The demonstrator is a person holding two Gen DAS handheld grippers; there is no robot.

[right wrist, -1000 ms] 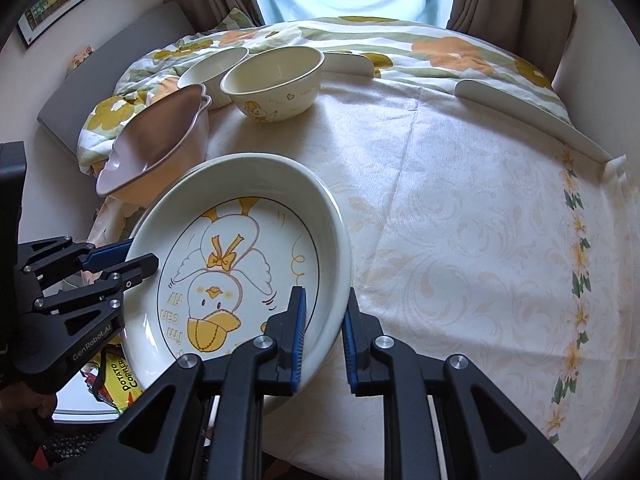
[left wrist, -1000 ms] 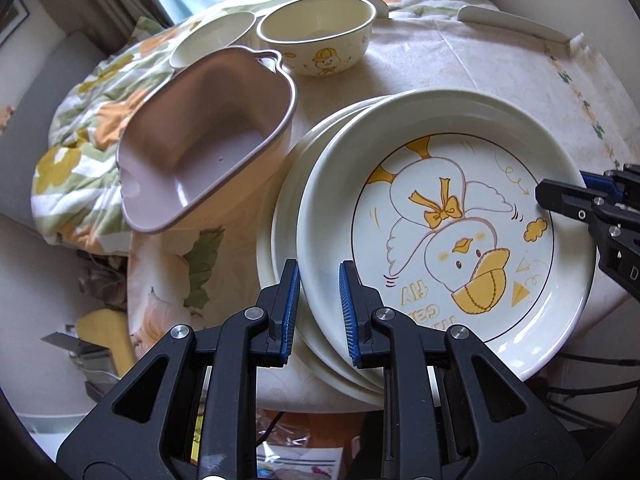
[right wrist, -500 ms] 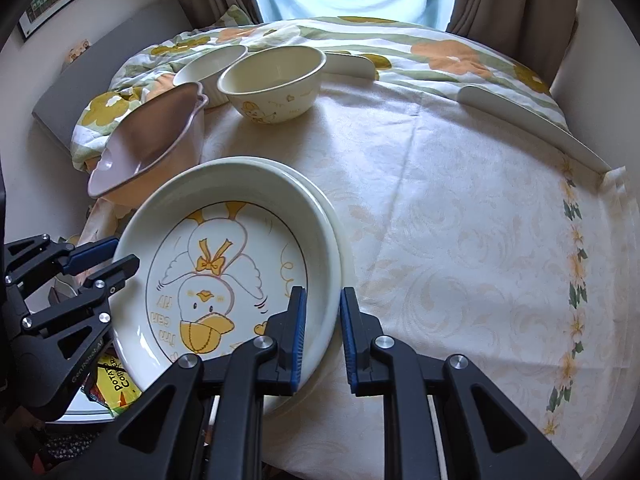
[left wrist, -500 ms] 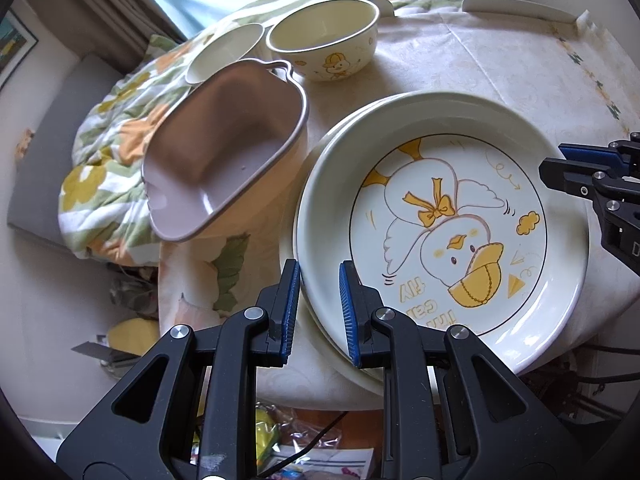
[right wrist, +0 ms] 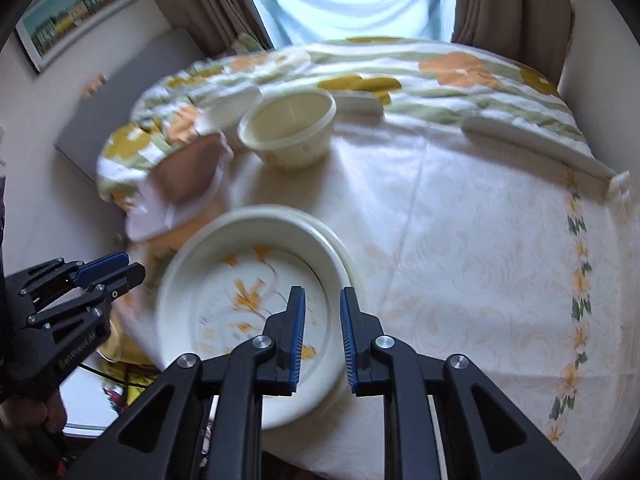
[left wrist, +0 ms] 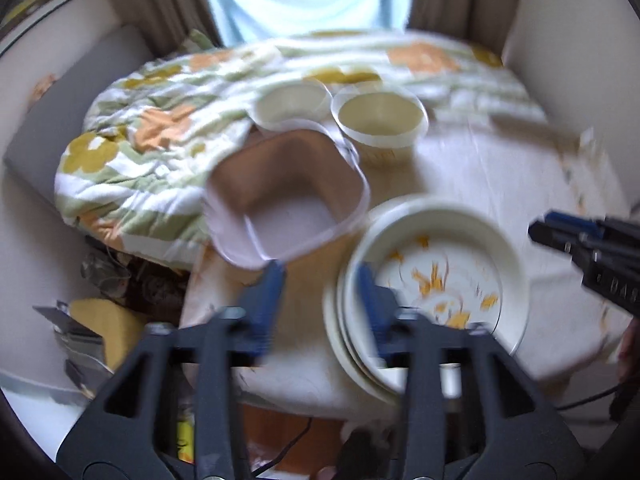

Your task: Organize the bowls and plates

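- Left gripper [left wrist: 320,296] is spread wide, nothing between its pads; it hangs over the near-left edge of the counter [right wrist: 460,240], one finger by the pink dish [left wrist: 288,200] and the other over the rim of the plates.
- Right gripper [right wrist: 322,336] is parted too, a modest gap with nothing in it, its left pad above the plate's inside and its right pad just past the near rim.
- The duck plate [right wrist: 256,300] sits free on top of the plate stack [left wrist: 340,320], which hangs slightly over the near counter edge. Neither gripper touches it, as far as the blur lets me judge.
- Just beyond, the pink dish leans against the stack's far-left side, tilted up. Behind it two cream bowls stand side by side: the round bowl [right wrist: 288,128] with a print on its wall, and the paler bowl [right wrist: 228,108] to its left.
- My read: plates look gathered, bowls come next.
- To do it well: take one bowl by its rim wall, one pad inside and one outside, close firmly, lift straight up and lower it squarely into its neighbour.
- Mind the pink dish; it looks unsteady, and a nudge could tip it off the edge.
- Glazed rims are likely to be slippery, so avoid fingertip pinches.
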